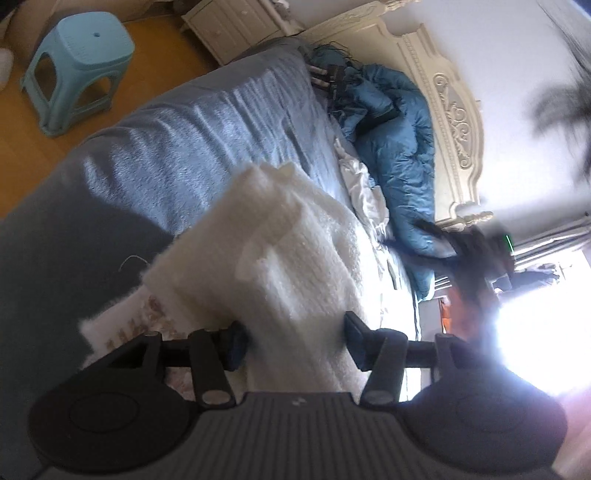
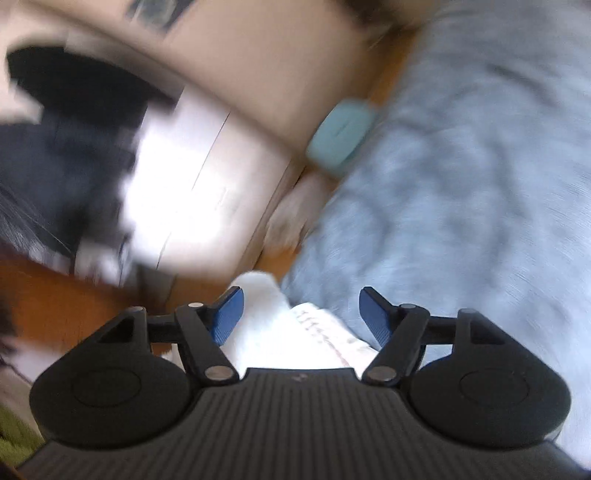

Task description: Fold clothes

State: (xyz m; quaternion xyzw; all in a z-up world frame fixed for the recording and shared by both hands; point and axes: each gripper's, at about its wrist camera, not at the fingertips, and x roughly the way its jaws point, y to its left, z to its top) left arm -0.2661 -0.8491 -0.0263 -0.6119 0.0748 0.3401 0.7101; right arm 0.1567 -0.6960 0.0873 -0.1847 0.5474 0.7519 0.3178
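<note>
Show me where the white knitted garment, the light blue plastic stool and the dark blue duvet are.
white knitted garment (image 1: 295, 258), left wrist view, on the middle of its folded part.
light blue plastic stool (image 1: 88, 44), left wrist view, on its seat top.
dark blue duvet (image 1: 399, 147), left wrist view, on its crumpled middle.

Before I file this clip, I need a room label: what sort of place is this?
A bedroom, most likely. There is a bed with a blue-grey sheet, a carved cream headboard behind a rumpled blue quilt, and a cream nightstand beside it. A white sweater lies on the bed.
</note>
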